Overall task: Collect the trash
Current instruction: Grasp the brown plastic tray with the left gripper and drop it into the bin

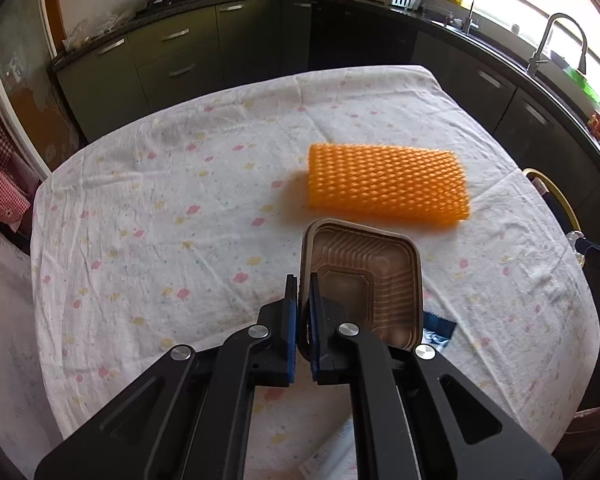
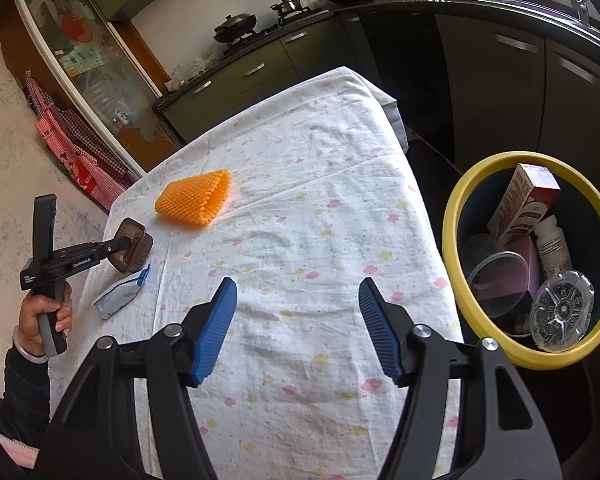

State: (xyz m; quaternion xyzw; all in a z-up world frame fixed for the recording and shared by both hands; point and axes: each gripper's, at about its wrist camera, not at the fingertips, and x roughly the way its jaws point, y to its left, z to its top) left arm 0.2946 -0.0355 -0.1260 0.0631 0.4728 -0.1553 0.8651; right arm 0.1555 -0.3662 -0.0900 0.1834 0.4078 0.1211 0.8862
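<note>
The small brown ribbed plastic tray (image 1: 363,280), square with rounded corners, is pinched by one side wall between the blue pads of the left gripper (image 1: 303,300), which has clamped down tight on that rim. The tray looks tilted up off the flowered white tablecloth (image 1: 160,208). Just ahead of the fingertips lies an orange foam mesh sleeve (image 1: 385,182); under the tray's near corner sits a crumpled blue-and-white wrapper (image 2: 120,296). The right gripper (image 2: 298,328) hovers with its jaws standing wide and nothing between them, the yellow-rimmed bin (image 2: 453,216) just off its right finger, already holding a carton and bottles. The pickup appears made; next, I judge, comes carrying the tray across to the bin without letting the thin wall slip.
</note>
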